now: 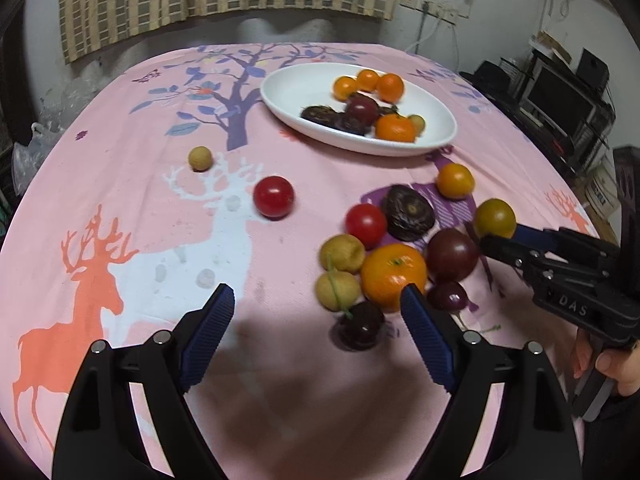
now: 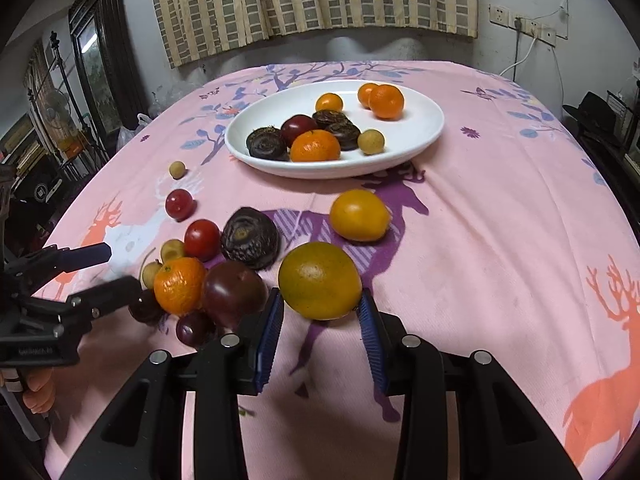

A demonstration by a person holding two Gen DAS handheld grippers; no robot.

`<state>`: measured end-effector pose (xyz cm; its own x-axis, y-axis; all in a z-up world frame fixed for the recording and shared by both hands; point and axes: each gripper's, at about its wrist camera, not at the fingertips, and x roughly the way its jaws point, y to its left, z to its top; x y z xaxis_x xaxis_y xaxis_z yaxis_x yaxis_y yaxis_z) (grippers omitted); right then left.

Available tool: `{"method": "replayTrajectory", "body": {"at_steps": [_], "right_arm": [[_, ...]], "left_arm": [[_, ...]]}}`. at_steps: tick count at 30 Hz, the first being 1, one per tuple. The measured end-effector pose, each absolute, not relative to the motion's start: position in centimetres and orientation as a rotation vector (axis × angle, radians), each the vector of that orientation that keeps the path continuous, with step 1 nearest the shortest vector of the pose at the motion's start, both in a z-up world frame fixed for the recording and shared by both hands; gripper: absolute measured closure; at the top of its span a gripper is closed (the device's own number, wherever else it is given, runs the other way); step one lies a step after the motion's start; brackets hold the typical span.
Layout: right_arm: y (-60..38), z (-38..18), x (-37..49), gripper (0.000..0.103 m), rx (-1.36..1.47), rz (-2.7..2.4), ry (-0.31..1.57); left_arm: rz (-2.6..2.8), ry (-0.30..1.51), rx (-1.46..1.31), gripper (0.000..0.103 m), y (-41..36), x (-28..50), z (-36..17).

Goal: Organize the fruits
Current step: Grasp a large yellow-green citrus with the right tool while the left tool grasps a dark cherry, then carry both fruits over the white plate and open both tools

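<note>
Pink tablecloth [image 2: 500,208], white plate [image 2: 420,136] part-filled. Right gripper [image 2: 320,316] pads flank yellow-green citrus [image 2: 319,280], grip unconfirmed; squeeze centred, lift straight. Left gripper [image 1: 318,304] apart, idle.

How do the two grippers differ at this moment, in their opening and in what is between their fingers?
The left gripper is wide open, while the right gripper is narrower. The left gripper holds nothing, its fingers over the fruit cluster on the tablecloth; the right gripper has the greenish-yellow fruit between its fingers, though a firm grip is unclear. Both have blue ribbed fingers and black bodies.
</note>
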<state>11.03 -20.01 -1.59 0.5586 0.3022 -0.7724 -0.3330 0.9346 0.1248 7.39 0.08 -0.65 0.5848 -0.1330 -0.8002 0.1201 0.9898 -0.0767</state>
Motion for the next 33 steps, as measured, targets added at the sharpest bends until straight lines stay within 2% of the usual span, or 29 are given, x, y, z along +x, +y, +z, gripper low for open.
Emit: {"method": "replayTrajectory", "body": {"at_steps": [5, 7, 9, 11, 14, 15, 18, 23, 24, 25, 33], "right_arm": [[-20.2, -1.7, 10.7, 0.064, -0.044, 0.374, 0.908], [-20.3, -1.5, 10.6, 0.066, -0.044, 0.377, 0.904], [-20.3, -1.4, 10.4, 0.066, -0.046, 0.379, 0.896], [-20.3, -1.4, 10.3, 0.066, -0.053, 0.381, 0.899], [-20.2, -1.5, 10.2, 0.065, -0.065, 0.384, 0.894], [-20.2, -1.5, 10.3, 0.064, -0.059, 0.385, 0.897], [-20.1, -2.2, 10.9, 0.057, -0.056, 0.37, 0.915], [-19.5, -2.8, 12.3, 0.054, -0.055, 0.344, 0.917], [-19.5, -2.9, 12.6, 0.057, -0.048, 0.341, 0.927], [-19.5, -3.1, 12.8, 0.065, -0.047, 0.334, 0.931], [-19.6, -2.3, 11.5, 0.066, -0.057, 0.343, 0.896]], "left_arm": [[-0.168, 0.951, 0.052, 0.021, -1.4, 7.1, -1.5], [-0.17, 0.972, 0.06, 0.031, -1.5, 7.2, -2.1], [-0.176, 0.999, 0.057, 0.045, -1.5, 7.4, -2.7], [-0.176, 0.998, 0.065, 0.048, -1.7, 7.5, -3.1], [-0.185, 0.974, 0.094, 0.06, -2.3, 7.3, -3.1], [-0.195, 0.97, 0.097, 0.067, -2.5, 7.2, -3.0], [-0.197, 0.958, 0.105, 0.074, -2.7, 7.1, -3.0], [-0.201, 0.951, 0.096, 0.075, -2.7, 7.2, -3.0], [-0.202, 0.951, 0.095, 0.075, -2.6, 7.3, -3.0], [-0.203, 0.95, 0.095, 0.075, -2.6, 7.3, -3.0], [-0.192, 0.922, 0.076, 0.075, -2.2, 7.0, -2.0]]}}
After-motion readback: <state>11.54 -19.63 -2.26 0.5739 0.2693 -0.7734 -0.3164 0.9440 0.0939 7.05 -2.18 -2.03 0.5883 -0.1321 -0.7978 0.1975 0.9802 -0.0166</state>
